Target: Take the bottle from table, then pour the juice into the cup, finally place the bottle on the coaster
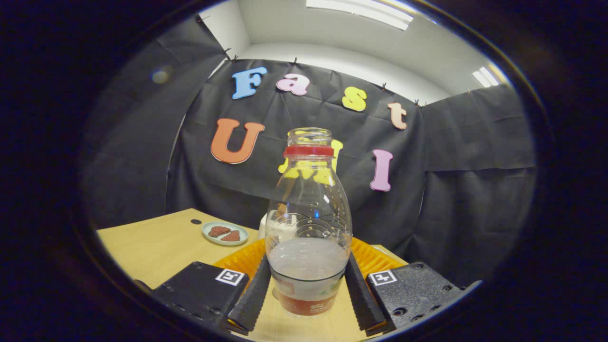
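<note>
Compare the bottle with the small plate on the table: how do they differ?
The bottle is tall, clear and upright; the plate is low, flat and pale green. The bottle sits between the gripper fingers, both touching it; the plate lies well beyond them. The bottle holds liquid; the plate holds two reddish pieces.

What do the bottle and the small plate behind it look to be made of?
Bottle, held between the gripper fingers: clear, glossy, probably plastic; the wall shows through it and moulded ridges ring its body. Plate: pale, smooth, slightly shiny, ceramic or melamine; cannot tell which.
</note>
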The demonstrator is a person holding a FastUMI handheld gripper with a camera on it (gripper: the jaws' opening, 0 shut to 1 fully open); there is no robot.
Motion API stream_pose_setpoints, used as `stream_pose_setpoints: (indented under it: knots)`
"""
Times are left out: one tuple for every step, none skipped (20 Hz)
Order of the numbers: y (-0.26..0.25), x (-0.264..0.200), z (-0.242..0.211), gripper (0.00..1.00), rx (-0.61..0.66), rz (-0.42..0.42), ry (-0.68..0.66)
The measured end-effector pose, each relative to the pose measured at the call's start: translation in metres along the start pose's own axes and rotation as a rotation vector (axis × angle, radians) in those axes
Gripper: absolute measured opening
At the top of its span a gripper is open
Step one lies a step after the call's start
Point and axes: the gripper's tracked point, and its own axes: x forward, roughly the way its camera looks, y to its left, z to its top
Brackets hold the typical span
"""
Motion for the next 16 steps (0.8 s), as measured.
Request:
stream_pose_setpoints:
  knots:
    - [0.002,-0.005,0.006,0.8,-0.017,-0.003,-0.016]
    - [0.003,-0.004,0.008,0.8,-0.034,-0.004,-0.021]
    - [0.006,0.001,0.008,0.81,-0.042,0.001,-0.029]
    - [0.009,0.005,0.009,0.81,-0.048,0.006,-0.036]
    - [0.012,0.01,0.008,0.81,-0.053,0.015,-0.04]
    - [0.014,0.016,0.007,0.81,-0.049,0.023,-0.04]
    - [0.014,0.022,0.003,0.81,-0.048,0.025,-0.035]
    - [0.014,0.029,0.0,0.81,-0.044,0.026,-0.029]
    - [0.016,0.036,-0.003,0.81,-0.036,0.035,-0.024]
    - [0.017,0.042,-0.006,0.81,-0.023,0.048,-0.021]
    - [0.019,0.048,-0.012,0.81,0.002,0.063,-0.011]
    - [0.02,0.056,-0.018,0.81,0.027,0.07,0.001]
    - [0.018,0.063,-0.024,0.81,0.051,0.077,0.009]
    - [0.017,0.071,-0.028,0.81,0.075,0.081,0.013]
    - [0.017,0.077,-0.034,0.81,0.098,0.091,0.021]
    - [0.017,0.083,-0.04,0.81,0.119,0.097,0.029]
